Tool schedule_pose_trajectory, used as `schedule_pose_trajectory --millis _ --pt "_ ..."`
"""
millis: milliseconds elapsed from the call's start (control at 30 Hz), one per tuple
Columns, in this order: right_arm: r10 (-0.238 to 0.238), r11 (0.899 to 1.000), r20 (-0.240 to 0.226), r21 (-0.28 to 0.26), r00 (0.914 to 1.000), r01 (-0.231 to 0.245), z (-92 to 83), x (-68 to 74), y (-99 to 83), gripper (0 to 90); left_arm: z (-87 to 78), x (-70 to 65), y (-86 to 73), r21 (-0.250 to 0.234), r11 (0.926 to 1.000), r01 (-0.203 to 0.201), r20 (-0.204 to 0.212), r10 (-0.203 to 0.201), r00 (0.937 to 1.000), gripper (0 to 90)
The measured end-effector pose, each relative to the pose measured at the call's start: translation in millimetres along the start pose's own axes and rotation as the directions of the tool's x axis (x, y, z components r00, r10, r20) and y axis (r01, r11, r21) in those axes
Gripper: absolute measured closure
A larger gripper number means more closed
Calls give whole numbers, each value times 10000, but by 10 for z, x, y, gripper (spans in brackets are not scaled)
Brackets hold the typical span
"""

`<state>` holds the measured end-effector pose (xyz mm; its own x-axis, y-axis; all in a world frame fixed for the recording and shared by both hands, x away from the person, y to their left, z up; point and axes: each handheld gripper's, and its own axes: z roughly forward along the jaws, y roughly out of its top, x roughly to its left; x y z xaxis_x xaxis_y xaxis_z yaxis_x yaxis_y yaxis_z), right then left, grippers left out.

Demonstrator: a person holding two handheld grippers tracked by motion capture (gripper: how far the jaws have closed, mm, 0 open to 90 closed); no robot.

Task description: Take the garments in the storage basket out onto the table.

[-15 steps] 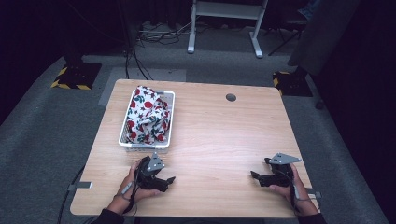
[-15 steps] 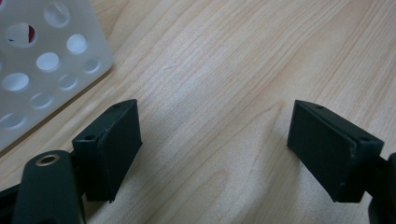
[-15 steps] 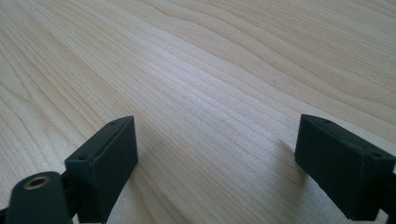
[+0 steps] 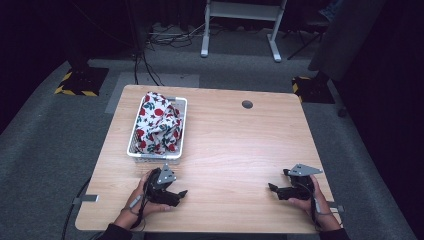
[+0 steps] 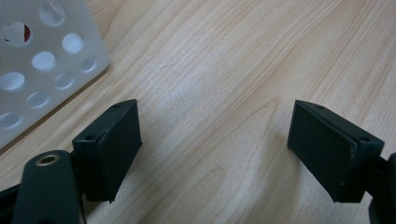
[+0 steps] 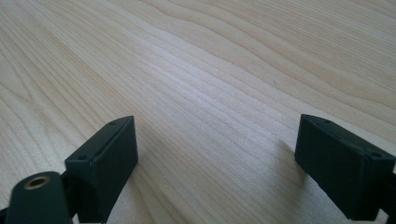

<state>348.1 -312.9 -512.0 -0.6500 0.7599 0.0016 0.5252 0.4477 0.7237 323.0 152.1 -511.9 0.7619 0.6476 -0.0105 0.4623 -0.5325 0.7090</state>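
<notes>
The left gripper (image 4: 176, 194) rests on the table (image 4: 235, 145) with its jaws spread and nothing between them, just below the white basket (image 4: 183, 127) holding a red-and-white flowered cloth (image 4: 157, 125). The right gripper (image 4: 275, 189), likewise spread and empty, lies well apart near the table's right edge. No writing is legible.

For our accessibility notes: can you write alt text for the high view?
A person's hands rest open left tongs and right tongs on the near edge of a wooden table; a white basket holding floral cloth sits ahead of the left tongs.
</notes>
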Motion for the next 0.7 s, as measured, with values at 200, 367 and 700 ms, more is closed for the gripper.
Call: schedule_pose_trajectory --millis 200,367,700 --pt "-2 10000 -4 -1 10000 2 0 0 0 134 -78 -30 37 337 9993 -163 -661 185 9976 209" --pt "-18 10000 -21 0 10000 18 -2 0 -1 136 -231 -24 74 -81 9999 -94 -762 88 9971 209" --pt "-37 10000 -42 -10 10000 37 -4 2 -2 143 -407 52 46 -252 9997 -59 -1314 25 9913 209"
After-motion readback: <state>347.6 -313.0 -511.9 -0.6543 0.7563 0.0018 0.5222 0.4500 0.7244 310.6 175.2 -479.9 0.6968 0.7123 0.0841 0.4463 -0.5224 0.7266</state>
